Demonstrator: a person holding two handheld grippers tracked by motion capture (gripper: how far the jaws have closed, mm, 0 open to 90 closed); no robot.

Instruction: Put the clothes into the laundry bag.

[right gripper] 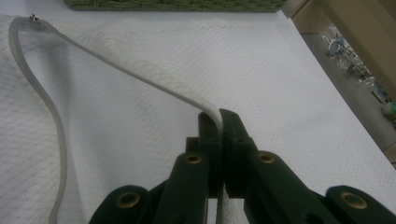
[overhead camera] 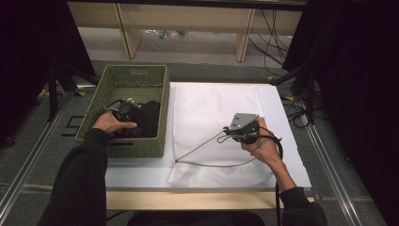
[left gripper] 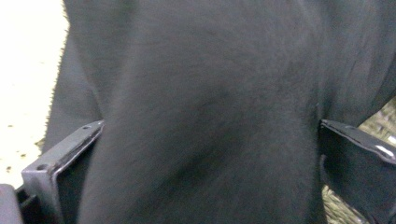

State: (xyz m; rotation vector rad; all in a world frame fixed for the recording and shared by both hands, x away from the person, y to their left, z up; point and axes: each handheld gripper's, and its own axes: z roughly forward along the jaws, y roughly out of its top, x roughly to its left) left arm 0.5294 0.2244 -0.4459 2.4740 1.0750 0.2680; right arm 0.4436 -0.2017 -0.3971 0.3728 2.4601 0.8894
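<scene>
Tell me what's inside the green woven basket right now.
Inside the green woven basket: a black garment, with the left tongs open around its fabric. The garment hides the basket floor, so anything beneath is unseen.

Black garment [left gripper: 205, 107] overruns the frame, blurred.

Black garment [overhead camera: 149, 117]; green woven basket [overhead camera: 136, 78]; white mesh bag [overhead camera: 214, 117].

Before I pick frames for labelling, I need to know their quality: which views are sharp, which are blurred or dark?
High view: table and white mesh bag bright, surroundings very dark, slightly soft. Left gripper view: black cloth close up and blurred, left edge washed out. Right gripper view: right gripper and zipper edge sharp, far background soft.
</scene>
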